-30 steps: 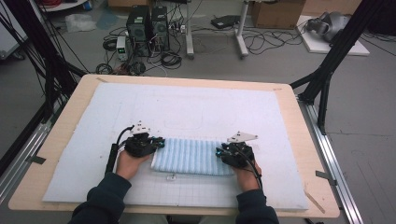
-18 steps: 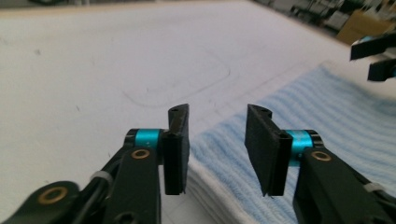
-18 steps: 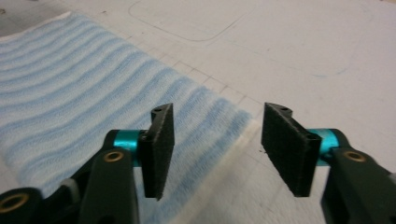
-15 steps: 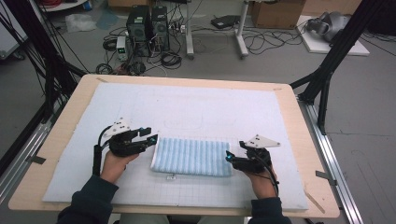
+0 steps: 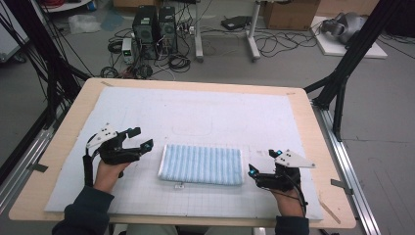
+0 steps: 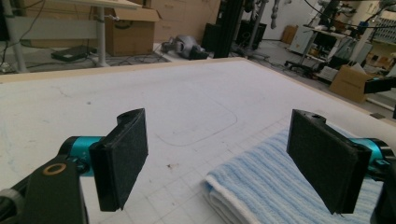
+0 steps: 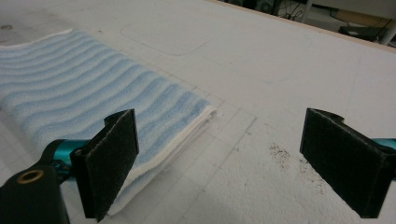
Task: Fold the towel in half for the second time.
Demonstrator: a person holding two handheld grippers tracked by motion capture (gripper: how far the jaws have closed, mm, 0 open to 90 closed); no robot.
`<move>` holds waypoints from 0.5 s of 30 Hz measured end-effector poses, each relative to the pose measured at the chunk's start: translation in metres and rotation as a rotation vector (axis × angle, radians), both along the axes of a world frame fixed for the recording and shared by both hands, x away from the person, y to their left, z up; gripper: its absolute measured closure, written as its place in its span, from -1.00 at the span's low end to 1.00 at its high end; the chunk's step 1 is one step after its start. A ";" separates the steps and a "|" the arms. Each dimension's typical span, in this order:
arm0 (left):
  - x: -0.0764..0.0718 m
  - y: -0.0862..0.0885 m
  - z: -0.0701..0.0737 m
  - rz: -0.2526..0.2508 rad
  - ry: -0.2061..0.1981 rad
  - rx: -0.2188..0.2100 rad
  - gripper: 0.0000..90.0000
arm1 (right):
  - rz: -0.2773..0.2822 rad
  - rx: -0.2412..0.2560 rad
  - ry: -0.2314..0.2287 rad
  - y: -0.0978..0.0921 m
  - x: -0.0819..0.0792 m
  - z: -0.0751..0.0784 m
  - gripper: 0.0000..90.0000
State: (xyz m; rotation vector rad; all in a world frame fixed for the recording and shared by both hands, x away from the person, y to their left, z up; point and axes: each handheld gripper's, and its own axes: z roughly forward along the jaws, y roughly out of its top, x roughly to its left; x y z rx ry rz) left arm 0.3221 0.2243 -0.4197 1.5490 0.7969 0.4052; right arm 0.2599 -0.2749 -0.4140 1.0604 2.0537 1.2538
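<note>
We see the folded blue striped towel [image 5: 202, 164] flat on the white mat [image 5: 195, 112], near its front middle. Left gripper [image 5: 140, 138] and right gripper [image 5: 261, 163] flank its 2 short edges, apart from it, jaws spread, holding nothing. Bare mat beyond; wooden table [image 5: 78, 103], computer towers [image 5: 155, 24] on the floor.

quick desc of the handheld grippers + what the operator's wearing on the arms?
Both the left gripper and the right gripper are black-bodied, each with a grey three-cornered plate on top, teal fittings behind the jaws and a black cable trailing back. The jaws are flat black rectangular blocks with a rough, foam-like face. The person's sleeves are dark blue-green, ending at the wrists.
</note>
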 end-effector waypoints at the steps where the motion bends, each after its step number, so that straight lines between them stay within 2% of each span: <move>1: 0.000 0.000 0.000 0.004 -0.003 -0.004 -0.54 | -0.003 0.005 0.000 -0.001 0.000 0.000 -0.76; 9: -0.004 0.005 -0.001 0.002 -0.011 0.021 -0.52 | -0.055 0.023 -0.008 -0.020 -0.001 0.002 -0.76; 15: -0.009 0.009 0.001 0.013 -0.013 0.029 -0.51 | -0.077 0.035 -0.012 -0.024 -0.001 0.004 -0.76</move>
